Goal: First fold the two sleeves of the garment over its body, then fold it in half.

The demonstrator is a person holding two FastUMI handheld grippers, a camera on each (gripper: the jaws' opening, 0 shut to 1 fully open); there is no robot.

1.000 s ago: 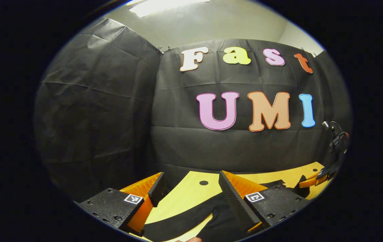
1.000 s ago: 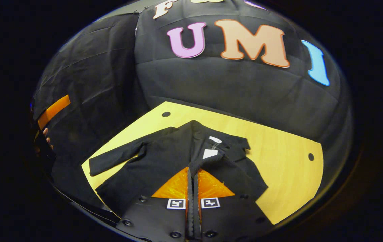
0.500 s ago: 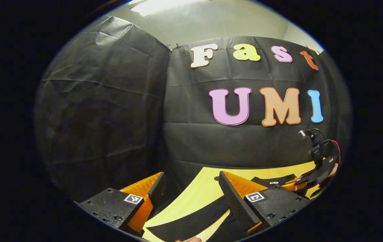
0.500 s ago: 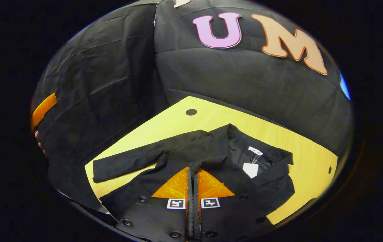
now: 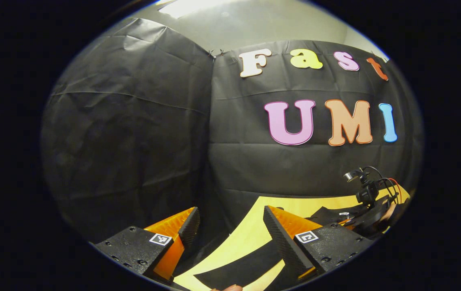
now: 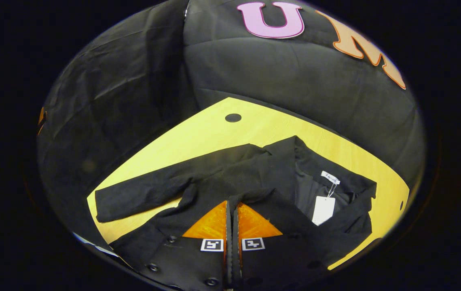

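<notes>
Garment (image 6: pixel 254 178) sleeve (image 6: pixel 271 202) being carried in my right gripper's (image 6: pixel 232 206) pinch; I am laying it flat across the body, left gripper (image 5: pixel 230 226) spread.

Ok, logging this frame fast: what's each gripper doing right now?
Left gripper: open, holding nothing, above the table.
Right gripper: shut on the sleeve of the black garment.

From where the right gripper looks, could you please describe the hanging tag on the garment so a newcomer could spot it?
Start at the wooden table, where the black garment lies spread out. Follow it to the open collar on its right side. The white paper tag hangs there on a thin string below a smaller sewn label, the largest pale patch on the dark cloth.
</notes>
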